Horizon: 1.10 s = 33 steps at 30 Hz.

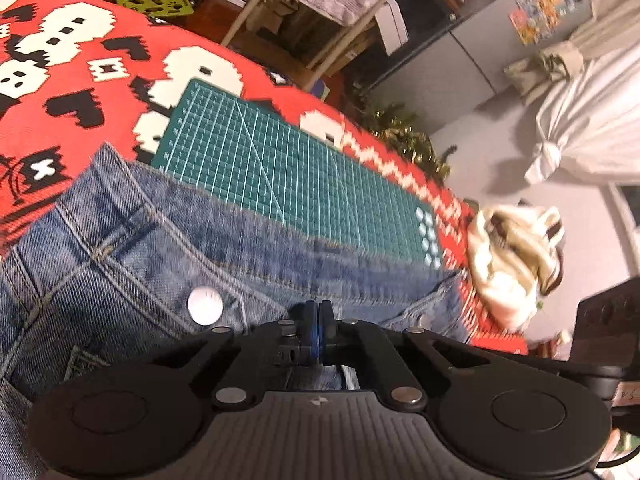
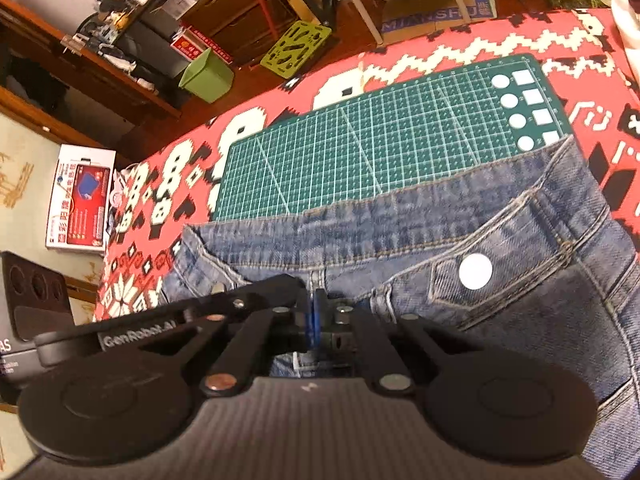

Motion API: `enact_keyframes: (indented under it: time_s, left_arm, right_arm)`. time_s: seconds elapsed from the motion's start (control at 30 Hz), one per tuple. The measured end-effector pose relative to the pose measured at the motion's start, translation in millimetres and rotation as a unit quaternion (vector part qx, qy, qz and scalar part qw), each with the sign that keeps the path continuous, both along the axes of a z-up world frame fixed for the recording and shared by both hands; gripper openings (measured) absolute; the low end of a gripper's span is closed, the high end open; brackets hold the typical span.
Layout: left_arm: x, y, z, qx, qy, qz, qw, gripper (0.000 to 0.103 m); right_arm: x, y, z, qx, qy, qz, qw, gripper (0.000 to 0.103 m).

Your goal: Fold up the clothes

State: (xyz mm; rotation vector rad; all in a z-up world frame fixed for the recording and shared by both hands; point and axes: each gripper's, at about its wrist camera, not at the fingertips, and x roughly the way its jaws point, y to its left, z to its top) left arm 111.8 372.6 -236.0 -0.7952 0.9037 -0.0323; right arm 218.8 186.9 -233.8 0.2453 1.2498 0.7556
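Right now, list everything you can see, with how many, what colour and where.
jeans: one, blue denim, near edge of the surface, over the mat's near edge
cutting mat: one, green with white grid, on the cloth
patterned cloth: one, red, white and black, covers the surface
stool: one, lime green, floor beyond
bin: one, green, floor
crumpled garment: one, cream with dark stripes, cloth's far end
left gripper: black, fingers shut on jeans
right gripper: black, fingers shut on jeans

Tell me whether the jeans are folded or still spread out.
Cannot tell. Only the waistband end of the jeans shows, lying over the green cutting mat; both grippers are shut on the denim.
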Motion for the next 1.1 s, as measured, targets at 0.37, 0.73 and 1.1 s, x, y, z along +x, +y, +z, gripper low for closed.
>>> enact_keyframes:
  time_s: [0.37,0.73,1.1]
  left_arm:
    - [23,15,-6,-0.004,0.014,0.011,0.9998,0.001]
    - [35,18,13,-0.001,-0.005,0.008,1.0000,0.001]
    - [-52,-15,41,0.034,-0.015,-0.037,0.9986,0.001]
  right_arm:
    - [31,29,-6,-0.031,-0.023,-0.008,0.999,0.000]
    - [48,25,11,-0.019,-0.030,-0.015,0.999,0.002]
    - [-33,-56,45,-0.042,-0.063,0.001,0.997,0.006]
